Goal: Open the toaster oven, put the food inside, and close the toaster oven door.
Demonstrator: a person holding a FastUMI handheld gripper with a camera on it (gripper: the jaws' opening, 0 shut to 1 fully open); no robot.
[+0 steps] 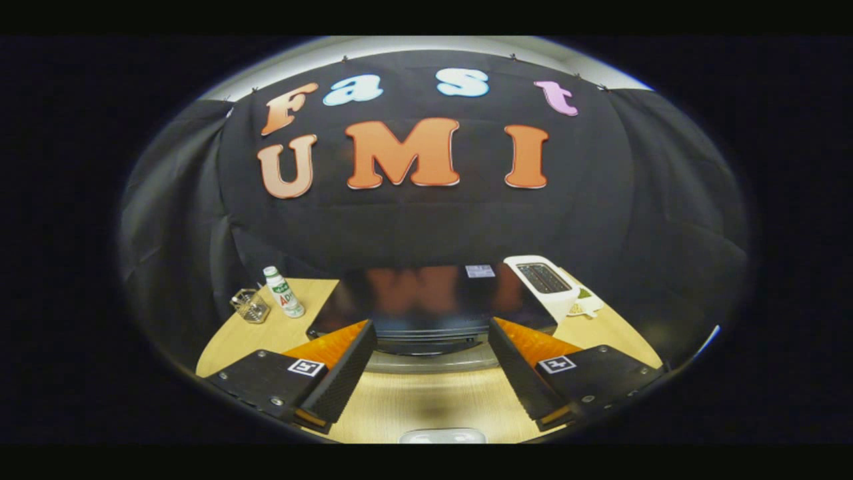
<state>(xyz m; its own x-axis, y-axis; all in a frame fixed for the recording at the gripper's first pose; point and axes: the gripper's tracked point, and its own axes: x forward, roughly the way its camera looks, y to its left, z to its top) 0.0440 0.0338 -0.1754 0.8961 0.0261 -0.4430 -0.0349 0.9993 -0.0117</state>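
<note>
On the wooden table (426,400), just ahead of my claw (430,340), sits the toaster oven (426,300), dark and glossy on top, its door shut with the handle (430,347) running across between my fingertips. My claw (430,340) stands wide, both fingers (340,373) spread well apart and gripping nothing; bare tabletop shows between them, and neither finger touches the oven. Off to the left of the oven, near the table's back edge, a small white bottle (283,291) with a green and red label stands upright, and just beside it, farther left, a clear glass holder (250,305). To the right of the oven a white slot toaster (543,283) stands close against it, and at the toaster's right end a small pale item with a green patch (585,301) lies on the table; I cannot tell what it is. Close under my claw, at the table's near edge, the rim of a white dish (443,437) shows; I cannot tell what it holds.
</note>
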